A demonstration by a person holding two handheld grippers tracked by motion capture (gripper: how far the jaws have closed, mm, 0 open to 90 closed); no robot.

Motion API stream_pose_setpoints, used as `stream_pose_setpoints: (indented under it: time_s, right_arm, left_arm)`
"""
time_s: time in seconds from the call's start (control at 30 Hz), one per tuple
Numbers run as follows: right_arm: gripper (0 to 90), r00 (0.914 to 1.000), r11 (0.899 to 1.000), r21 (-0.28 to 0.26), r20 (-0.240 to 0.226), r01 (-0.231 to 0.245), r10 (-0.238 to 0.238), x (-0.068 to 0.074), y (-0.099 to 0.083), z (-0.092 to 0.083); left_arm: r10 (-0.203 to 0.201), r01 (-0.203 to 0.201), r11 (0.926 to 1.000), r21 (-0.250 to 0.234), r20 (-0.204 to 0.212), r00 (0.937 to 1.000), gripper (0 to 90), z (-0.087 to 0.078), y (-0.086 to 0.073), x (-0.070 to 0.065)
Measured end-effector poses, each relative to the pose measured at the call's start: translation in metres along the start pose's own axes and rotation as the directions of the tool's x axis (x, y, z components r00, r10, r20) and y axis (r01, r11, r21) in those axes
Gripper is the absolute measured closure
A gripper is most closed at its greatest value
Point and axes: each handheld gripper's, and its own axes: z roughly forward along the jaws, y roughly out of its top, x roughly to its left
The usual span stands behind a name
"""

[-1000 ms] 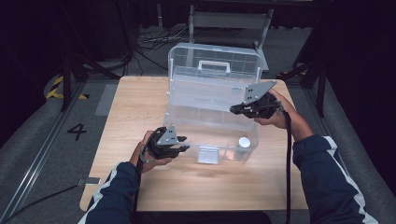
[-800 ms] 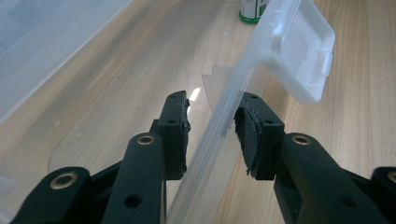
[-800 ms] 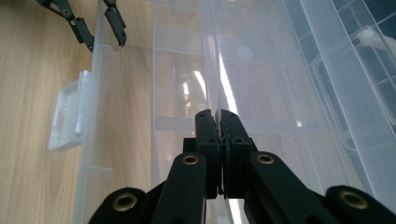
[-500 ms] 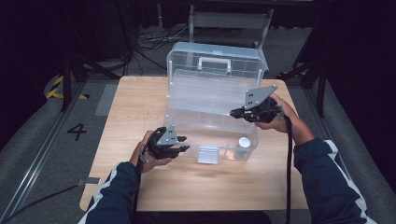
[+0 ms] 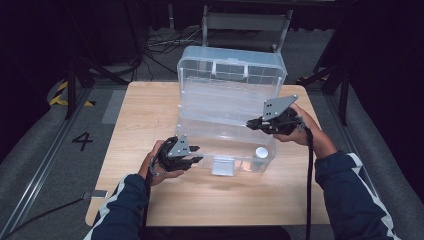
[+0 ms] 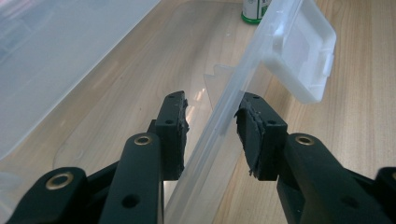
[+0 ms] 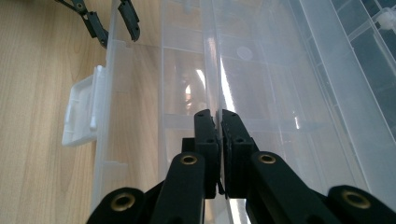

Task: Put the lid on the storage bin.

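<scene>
The clear plastic storage box stands open in the middle of the pale wooden tabletop, its lid tipped up at the far side, its walls thin, glossy and see-through. A white latch tab hangs from the near front wall. Inside, by the right front corner, stands a small white-capped bottle. The left tool straddles the box's front rim, jaws partly open, the rim between the pads; the right pad seems to touch it, though that is hard to judge. The right tool is pinched tight on a thin clear edge inside the box.
</scene>
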Motion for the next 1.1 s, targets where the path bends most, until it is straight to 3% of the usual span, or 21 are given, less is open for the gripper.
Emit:
stream_pose_setpoints:
  time_s: [0.2, 0.33, 0.73, 0.97, 1.1]
  right_arm:
    - [87.5, 1.0000, 1.000, 0.001, -0.002, 0.003, -0.003, 0.000, 0.000, 0.000]
    - [87.4, 1.0000, 1.000, 0.000, 0.001, 0.002, -0.002, -0.001, 0.000, 0.000]
    - [87.0, 0.9999, 1.000, 0.012, 0.010, 0.009, -0.009, 0.000, 0.001, 0.000]
    - [86.9, 0.9999, 1.000, 0.010, 0.013, 0.008, -0.008, 0.001, 0.001, 0.000]
    - [86.8, 0.9999, 1.000, 0.010, 0.013, 0.006, -0.006, 0.001, 0.001, 0.000]
  left_arm:
    - [-0.034, 0.033, 0.9985, -0.043, -0.014, 0.9993, 58.8, -0.018, -0.005, 0.000]
    - [-0.046, 0.045, 0.9969, -0.065, -0.023, 0.9986, 61.2, -0.032, -0.008, 0.000]
    - [-0.085, 0.080, 0.9943, -0.071, -0.076, 0.9934, 79.6, -0.069, -0.017, 0.012]
    - [-0.121, 0.112, 0.9915, -0.066, -0.154, 0.9807, 89.6, -0.076, -0.015, 0.028]
    - [-0.148, 0.137, 0.9882, -0.069, -0.210, 0.9664, 89.9, -0.081, -0.011, 0.042]
